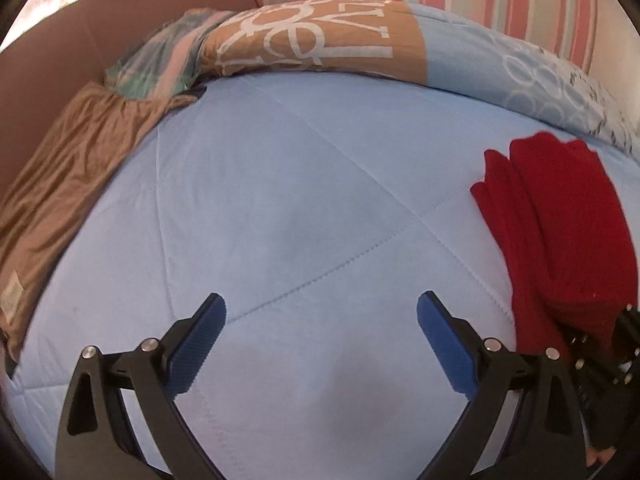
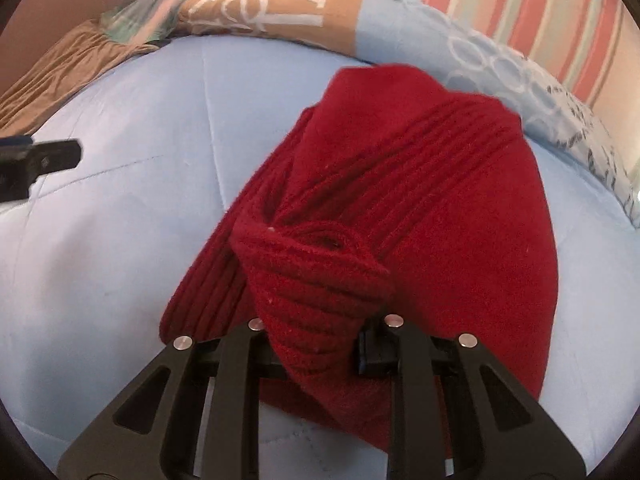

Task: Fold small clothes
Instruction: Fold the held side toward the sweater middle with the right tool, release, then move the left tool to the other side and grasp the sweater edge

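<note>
Right wrist view shows the right gripper (image 2: 320, 344) clamped on a bunched corner of the red knit garment (image 2: 440, 208), partly folded on the bed (image 2: 120, 240). Left gripper (image 1: 320, 320) hangs apart over bare quilt, holding nothing; more folding looks needed.

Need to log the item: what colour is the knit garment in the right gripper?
Deep red knit garment, ribbed; clearest in the right wrist view.
</note>
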